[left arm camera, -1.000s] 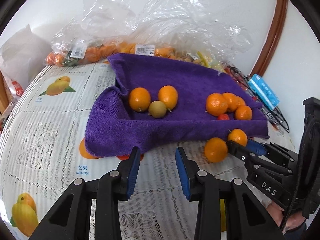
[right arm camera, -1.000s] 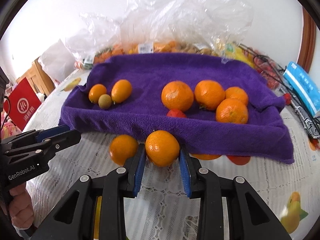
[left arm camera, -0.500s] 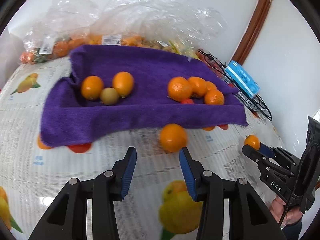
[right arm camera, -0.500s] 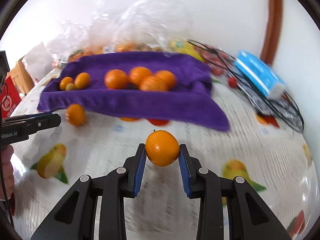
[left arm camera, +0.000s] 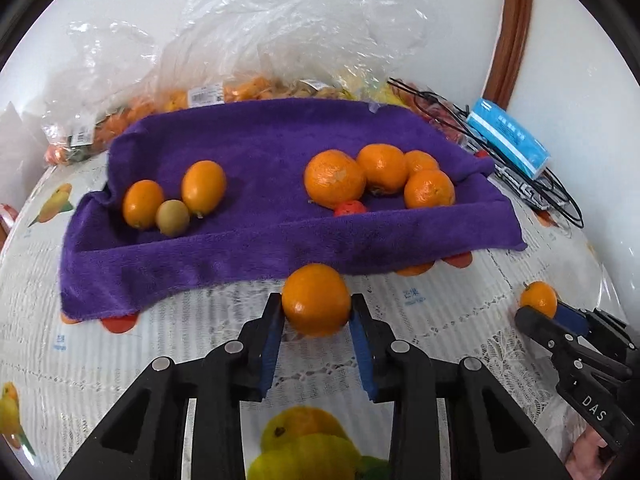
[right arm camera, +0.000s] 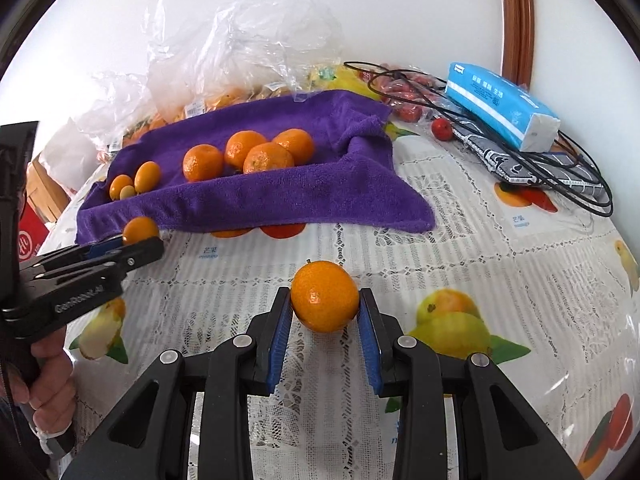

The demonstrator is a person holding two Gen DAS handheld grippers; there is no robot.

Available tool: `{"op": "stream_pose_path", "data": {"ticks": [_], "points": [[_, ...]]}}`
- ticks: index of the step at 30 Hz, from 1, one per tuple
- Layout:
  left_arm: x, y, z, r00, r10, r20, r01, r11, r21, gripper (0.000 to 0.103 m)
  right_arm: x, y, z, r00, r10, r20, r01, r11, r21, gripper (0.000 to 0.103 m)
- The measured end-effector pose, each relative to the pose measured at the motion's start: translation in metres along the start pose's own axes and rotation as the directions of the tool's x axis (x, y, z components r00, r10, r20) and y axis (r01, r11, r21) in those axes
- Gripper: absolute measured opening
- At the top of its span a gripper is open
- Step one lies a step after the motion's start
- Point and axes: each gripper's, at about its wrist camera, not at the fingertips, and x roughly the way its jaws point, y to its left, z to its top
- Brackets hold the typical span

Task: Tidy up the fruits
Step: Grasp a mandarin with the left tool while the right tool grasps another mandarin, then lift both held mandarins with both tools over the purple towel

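A purple towel (left arm camera: pixel 260 152) lies on the table, also in the right wrist view (right arm camera: pixel 304 184). On it sit two kumquats and a small greenish fruit (left arm camera: pixel 173 218) at the left, and several oranges (left arm camera: pixel 380 174) with a small red fruit (left arm camera: pixel 349 208) at the right. My left gripper (left arm camera: pixel 316 316) has its jaws around an orange (left arm camera: pixel 316 300) on the tablecloth just before the towel's front edge; whether the pads press it I cannot tell. My right gripper (right arm camera: pixel 325 314) is shut on another orange (right arm camera: pixel 325 296), held away from the towel to its right.
Plastic bags of fruit (left arm camera: pixel 240 60) lie behind the towel. A blue tissue pack (right arm camera: pixel 500 108), black cables (right arm camera: pixel 560 168) and small red fruits (right arm camera: pixel 442 129) lie at the back right. The tablecloth (right arm camera: pixel 460 240) has fruit prints.
My left gripper moved forward so the loose orange now sits between its jaws. My right gripper carried its orange away from the towel, to the right.
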Motion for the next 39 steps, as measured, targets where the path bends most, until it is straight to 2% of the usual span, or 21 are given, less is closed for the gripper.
{"op": "stream_pose_path", "data": {"ticks": [7, 13, 19, 22, 24, 27, 31, 39], "points": [[-0.008, 0.019, -0.014, 1.000, 0.002, -0.026, -0.003, 1.000, -0.031, 0.032, 0.001, -0.001, 0.000, 1.000, 0.009, -0.007, -0.009, 1.000, -0.004, 0.033], [0.002, 0.019, -0.006, 0.999, 0.032, -0.017, -0.032, 0.999, -0.037, 0.031, 0.003, 0.000, 0.000, 1.000, 0.010, -0.014, -0.011, 1.000, -0.011, 0.033], [0.000, 0.022, -0.007, 0.999, 0.030, -0.012, -0.030, 0.999, -0.039, 0.031, 0.000, -0.006, 0.000, 1.000, 0.013, 0.002, -0.013, 1.000, 0.018, 0.033], [0.000, 0.023, -0.008, 1.000, 0.026, -0.013, -0.027, 0.999, -0.044, 0.031, 0.000, -0.001, 0.000, 1.000, -0.005, 0.004, 0.005, 1.000, -0.004, 0.033], [0.000, 0.019, -0.009, 0.999, 0.041, -0.015, -0.041, 0.999, -0.030, 0.031, -0.003, 0.009, 0.000, 1.000, -0.010, 0.027, 0.012, 0.999, -0.044, 0.033], [-0.001, 0.020, -0.008, 0.999, 0.030, -0.014, -0.031, 0.999, -0.033, 0.031, -0.008, 0.018, 0.003, 0.997, 0.024, 0.072, -0.020, 0.998, -0.057, 0.033], [-0.002, 0.025, -0.009, 1.000, -0.002, -0.009, 0.001, 0.998, -0.062, 0.031, -0.001, 0.018, 0.004, 0.998, 0.040, 0.039, -0.039, 0.998, -0.046, 0.033], [-0.002, 0.024, -0.009, 1.000, 0.020, -0.012, -0.021, 0.999, -0.050, 0.031, 0.003, 0.012, 0.004, 0.998, 0.067, 0.021, -0.067, 0.998, -0.004, 0.033]]}}
